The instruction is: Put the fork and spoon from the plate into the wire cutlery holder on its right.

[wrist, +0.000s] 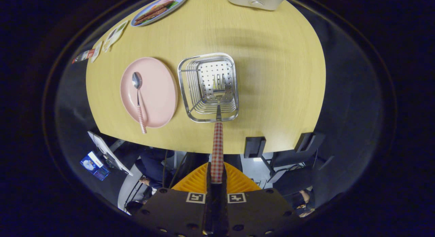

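Note:
I look straight down on a wooden table (272,67). My gripper (216,177) is shut on the fork (217,142) by its red-checked handle, which runs forward from between the fingers. The fork's tines hang inside the wire cutlery holder (190,84), a square metal basket with a perforated bottom, directly ahead of the fingers. Left of the holder sits a pink plate (159,91). A spoon (138,101) with the same checked handle lies on the plate, bowl away from me, its handle end poking over the plate's near rim.
A blue-rimmed plate with food (159,8) sits at the far left of the table, with a few cards (112,36) along the left edge. A white appliance (255,0) stands at the far side. Below the near table edge are chairs and a tablet.

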`<act>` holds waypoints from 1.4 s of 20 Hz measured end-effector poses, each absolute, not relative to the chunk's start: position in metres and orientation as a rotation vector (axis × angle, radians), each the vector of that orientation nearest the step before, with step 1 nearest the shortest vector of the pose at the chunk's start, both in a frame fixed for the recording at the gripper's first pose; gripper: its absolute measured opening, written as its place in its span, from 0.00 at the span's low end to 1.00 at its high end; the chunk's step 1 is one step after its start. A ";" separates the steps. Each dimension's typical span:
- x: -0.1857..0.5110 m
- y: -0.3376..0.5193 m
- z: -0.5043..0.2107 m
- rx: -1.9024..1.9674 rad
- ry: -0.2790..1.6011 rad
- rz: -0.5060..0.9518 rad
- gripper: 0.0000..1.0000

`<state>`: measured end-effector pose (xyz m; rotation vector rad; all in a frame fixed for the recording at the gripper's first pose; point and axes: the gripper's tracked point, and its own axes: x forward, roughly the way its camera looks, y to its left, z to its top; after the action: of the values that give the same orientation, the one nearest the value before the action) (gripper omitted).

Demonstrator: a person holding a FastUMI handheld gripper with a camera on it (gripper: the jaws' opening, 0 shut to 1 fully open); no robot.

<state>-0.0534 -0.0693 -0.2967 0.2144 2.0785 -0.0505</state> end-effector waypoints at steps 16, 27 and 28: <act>-0.015 -0.062 -0.275 0.166 1.800 -0.062 0.92; -0.066 -0.062 -0.321 0.175 1.840 -0.061 0.96; -0.070 -0.062 -0.329 0.173 1.845 -0.057 0.95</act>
<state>-0.0697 -0.0624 -0.3292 0.1727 1.8453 -0.0574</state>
